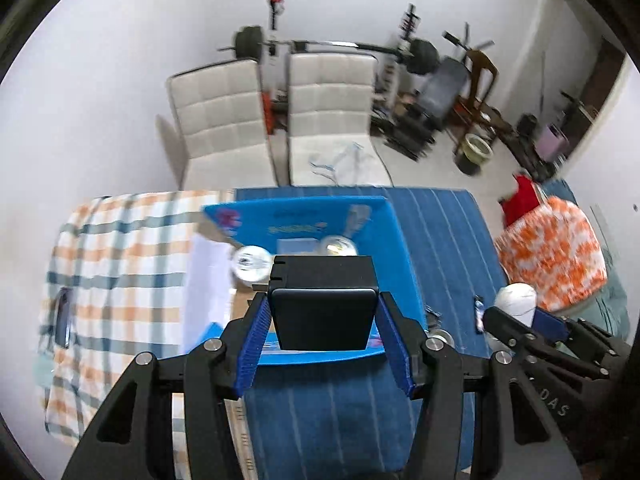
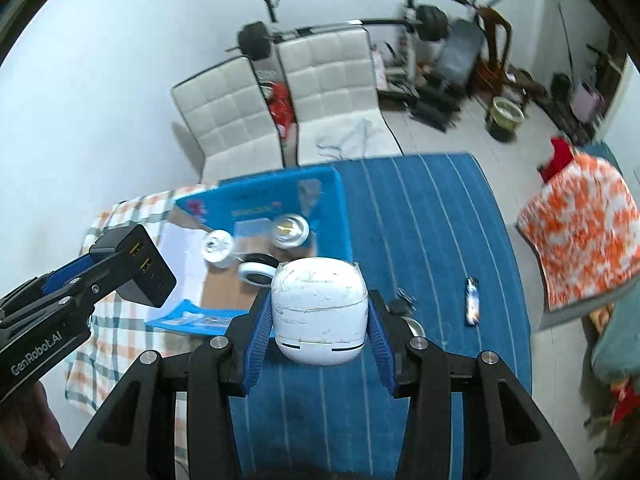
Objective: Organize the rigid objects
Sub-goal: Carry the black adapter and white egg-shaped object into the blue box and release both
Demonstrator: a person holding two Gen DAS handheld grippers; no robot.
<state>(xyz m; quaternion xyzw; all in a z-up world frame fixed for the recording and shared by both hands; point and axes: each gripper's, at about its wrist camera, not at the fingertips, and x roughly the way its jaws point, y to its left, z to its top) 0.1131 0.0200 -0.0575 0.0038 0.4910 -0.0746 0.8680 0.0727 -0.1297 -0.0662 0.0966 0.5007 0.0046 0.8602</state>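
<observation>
White wall [image 1: 120, 60], two white chairs [image 1: 220, 120], barbell [image 1: 320, 44]

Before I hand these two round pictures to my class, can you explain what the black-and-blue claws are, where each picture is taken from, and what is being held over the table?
There is no robot: a person carries a hand-held gripper in each hand, each with a wide-angle camera looking along its two fingers. One picture is from the left gripper, the other from the right gripper.

The left gripper's blue fingers clamp a black charger block; the right view shows its ports. The right gripper holds a scuffed white rounded case.

Below is a table under a blue striped cloth and a checked cloth. An open blue cardboard box on it holds round silvery and white items. A small packet lies on the blue cloth.
</observation>
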